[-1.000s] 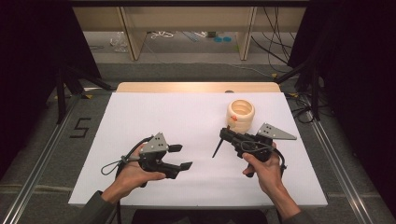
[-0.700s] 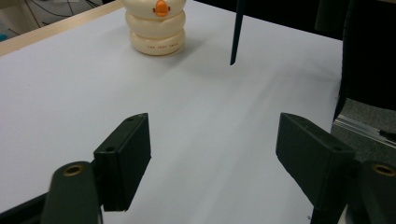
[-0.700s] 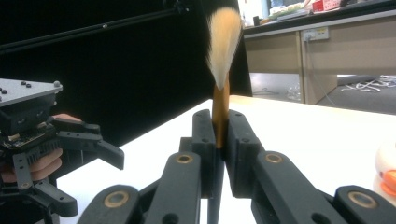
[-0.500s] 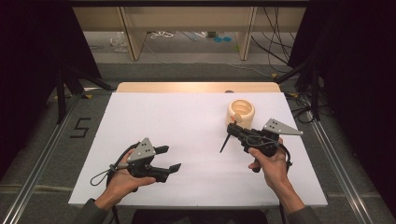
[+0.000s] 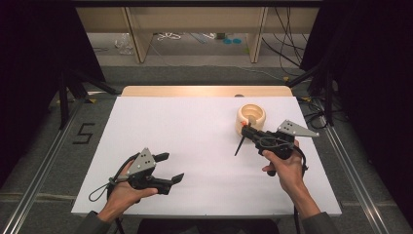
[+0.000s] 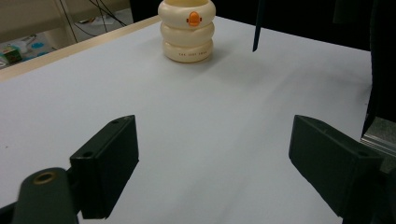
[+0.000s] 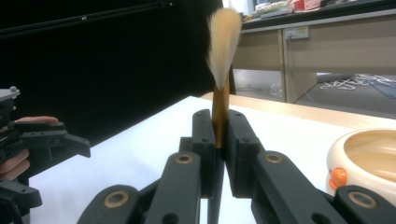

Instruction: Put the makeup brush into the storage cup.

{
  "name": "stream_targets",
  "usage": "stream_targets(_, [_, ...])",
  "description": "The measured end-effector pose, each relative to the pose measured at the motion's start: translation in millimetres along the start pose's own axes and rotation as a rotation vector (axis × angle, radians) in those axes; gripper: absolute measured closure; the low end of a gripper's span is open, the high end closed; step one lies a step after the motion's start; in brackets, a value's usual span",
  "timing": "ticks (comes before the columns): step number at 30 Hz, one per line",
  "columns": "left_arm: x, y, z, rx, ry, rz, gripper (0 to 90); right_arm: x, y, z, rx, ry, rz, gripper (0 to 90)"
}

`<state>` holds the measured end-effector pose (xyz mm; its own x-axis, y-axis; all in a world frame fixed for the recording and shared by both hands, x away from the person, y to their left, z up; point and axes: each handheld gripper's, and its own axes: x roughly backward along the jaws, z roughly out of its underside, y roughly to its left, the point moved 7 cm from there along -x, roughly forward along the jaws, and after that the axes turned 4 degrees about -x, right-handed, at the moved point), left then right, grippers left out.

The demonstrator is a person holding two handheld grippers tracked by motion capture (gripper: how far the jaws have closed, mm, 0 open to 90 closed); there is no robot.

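The right gripper (image 7: 218,140) holds its fingers clamped on a brush (image 7: 223,56) — bristles rising above them, a cream duck-faced pot (image 5: 251,117) just beside. The left gripper (image 5: 171,168) has just been opening; its fingers stand apart over the bare bench (image 5: 195,141) — nothing between.
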<state>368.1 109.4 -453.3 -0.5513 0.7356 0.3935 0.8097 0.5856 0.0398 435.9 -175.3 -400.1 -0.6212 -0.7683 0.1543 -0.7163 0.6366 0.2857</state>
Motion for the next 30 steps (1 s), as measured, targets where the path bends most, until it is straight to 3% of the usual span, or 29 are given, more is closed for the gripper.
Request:
stream_targets(5, [-1.0,1.2,0.7,-0.014,-0.009,-0.009,15.8,0.7,-5.7,-4.1,-0.005,-0.001,0.012,83.7])
stream_targets(6, [-0.9,0.3,1.2,0.001,-0.005,-0.012,15.9,1.3,-7.0,-5.2,-0.012,0.0,0.014,83.7])
stream_targets(7, [-0.8,1.4,0.9,-0.02,-0.007,-0.014,15.9,1.2,-8.6,-6.0,-0.011,-0.005,0.021,83.7])
stream_targets(8, [-0.7,1.2,1.0,-0.015,-0.008,-0.018,16.0,0.8,-10.3,-8.1,-0.015,-0.023,0.018,83.7])
stream_targets(15, [-2.3,0.2,4.1,-0.021,0.012,-0.015,16.1,2.7,-17.4,-12.1,-0.016,-0.006,0.037,83.7])
stream_targets(30, [1.2,4.4,0.8,0.014,-0.015,-0.029,16.4,3.0,-27.9,-27.6,-0.026,-0.016,0.057,83.7])
